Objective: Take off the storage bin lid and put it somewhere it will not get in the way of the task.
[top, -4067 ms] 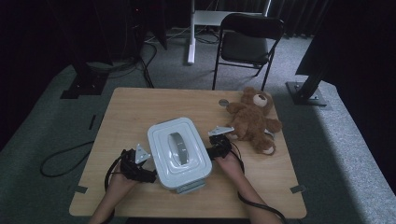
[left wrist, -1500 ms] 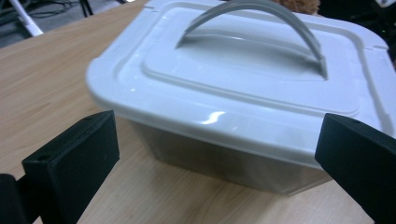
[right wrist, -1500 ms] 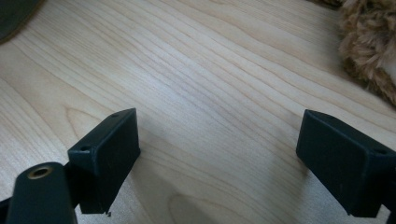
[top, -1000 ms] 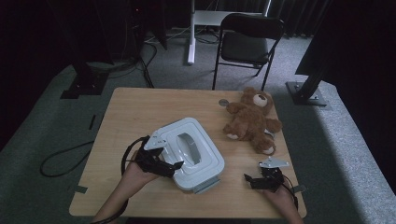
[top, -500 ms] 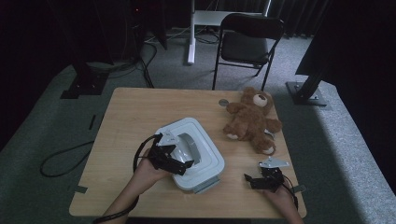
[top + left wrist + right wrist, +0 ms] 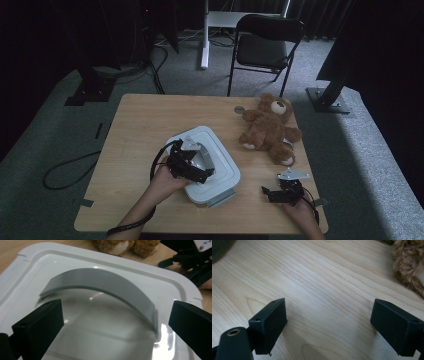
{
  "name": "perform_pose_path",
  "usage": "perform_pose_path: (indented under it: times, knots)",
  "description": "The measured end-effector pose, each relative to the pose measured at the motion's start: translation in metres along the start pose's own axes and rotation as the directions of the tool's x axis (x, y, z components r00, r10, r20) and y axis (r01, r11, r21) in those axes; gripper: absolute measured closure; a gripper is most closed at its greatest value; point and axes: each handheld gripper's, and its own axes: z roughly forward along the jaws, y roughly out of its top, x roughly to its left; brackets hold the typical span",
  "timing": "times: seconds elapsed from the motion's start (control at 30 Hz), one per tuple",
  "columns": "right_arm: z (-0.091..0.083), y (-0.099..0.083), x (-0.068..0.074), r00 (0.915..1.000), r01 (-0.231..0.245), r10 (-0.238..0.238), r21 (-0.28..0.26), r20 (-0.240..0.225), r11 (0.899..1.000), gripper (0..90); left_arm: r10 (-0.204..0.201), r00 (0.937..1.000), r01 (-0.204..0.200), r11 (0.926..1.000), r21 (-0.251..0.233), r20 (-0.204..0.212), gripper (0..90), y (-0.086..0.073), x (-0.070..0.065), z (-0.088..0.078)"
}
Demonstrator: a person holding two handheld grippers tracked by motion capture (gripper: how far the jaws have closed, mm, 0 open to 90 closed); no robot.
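Wooden table (image 6: 140,130) | left gripper (image 6: 110,322) jaws straddle grey handle (image 6: 100,282) | teddy bear (image 6: 267,130) beside

1 white lidded box (image 6: 210,162), 1 grey handle (image 6: 105,285) on it, 1 teddy bear (image 6: 267,131), 1 table (image 6: 145,125), 1 chair (image 6: 267,42), 2 grippers: left (image 6: 192,165), right (image 6: 282,192).

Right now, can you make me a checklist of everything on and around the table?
Surface: wooden table, bare wood between things.
Job's things: white box with a grey handle on its lid, lid on.
Clutter: teddy bear lying at the far right; small round disc beside it.
Grippers: left tongs open, jaws either side of the handle, not touching it; right tongs open over bare wood near the front right corner.
Cables: black loop on the floor at left.
Surroundings: folding chair behind the table, grey carpet.
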Motion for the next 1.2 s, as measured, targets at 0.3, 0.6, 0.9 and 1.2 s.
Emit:
perform_pose_path:
  times: [0.3, 0.6, 0.9, 1.2]
  knots:
    - [0.000, 0.000, 0.000, 1.0000, 0.000, 0.000, 0.000, 0.000, 1.000, 12.6, -0.014, 0.9999, 0.014, 0.9995, 0.027, -0.008, 0.5, 0.006, -0.003, 0.009]
    - [0.000, 0.000, 0.000, 1.0000, 0.000, 0.000, -0.001, 0.000, 1.000, 12.6, -0.040, 0.9989, 0.041, 0.9984, 0.039, -0.025, 0.6, 0.011, -0.006, 0.015]
    - [0.000, 0.000, 0.000, 1.0000, 0.000, 0.000, -0.001, 0.001, 1.000, 12.7, -0.049, 0.9985, 0.050, 0.9985, 0.023, -0.023, 13.6, 0.010, -0.011, 0.015]
    - [0.000, 0.000, 0.000, 1.0000, 0.000, 0.000, -0.001, 0.001, 1.000, 12.7, -0.116, 0.9929, 0.117, 0.9921, -0.045, 0.024, 34.8, 0.004, -0.004, 0.011]
